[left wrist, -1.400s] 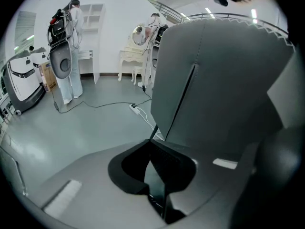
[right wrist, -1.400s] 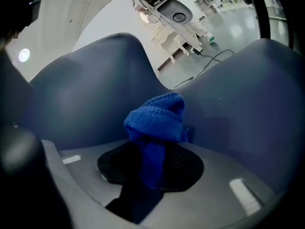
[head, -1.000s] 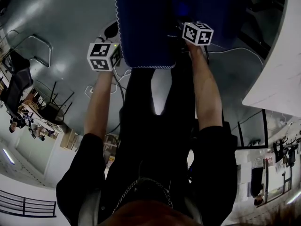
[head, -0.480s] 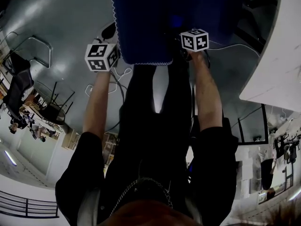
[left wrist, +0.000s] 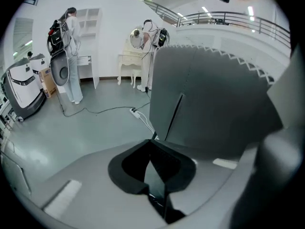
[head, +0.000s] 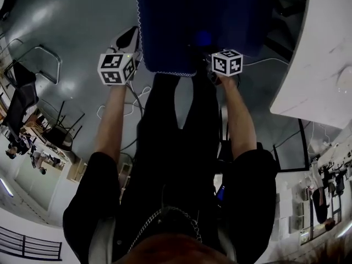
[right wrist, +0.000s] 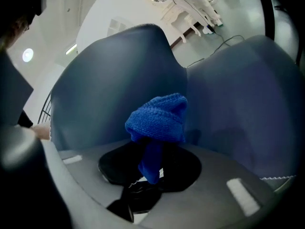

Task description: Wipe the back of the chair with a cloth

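The blue chair back (head: 181, 26) with a zigzag-stitched edge fills the top of the head view. My right gripper (head: 213, 51) is against its lower part, shut on a bunched blue knitted cloth (right wrist: 157, 118) that touches the chair back (right wrist: 109, 89). In the head view the cloth (head: 204, 37) shows only as a brighter blue patch. My left gripper (head: 131, 56) is at the chair back's left edge. In the left gripper view its jaws (left wrist: 155, 144) are together on the lower corner of the chair back (left wrist: 214, 104), which looks grey there.
A white table (head: 324, 76) juts in at the right. Cables (head: 132, 100) and a power strip (left wrist: 135, 112) lie on the grey floor. Dark chairs (head: 22, 92) stand at the left. A person (left wrist: 71, 46) stands far off by white shelves.
My right gripper has slid down the chair back toward the person with the cloth. The left gripper has barely moved. More of the white table shows at the right.
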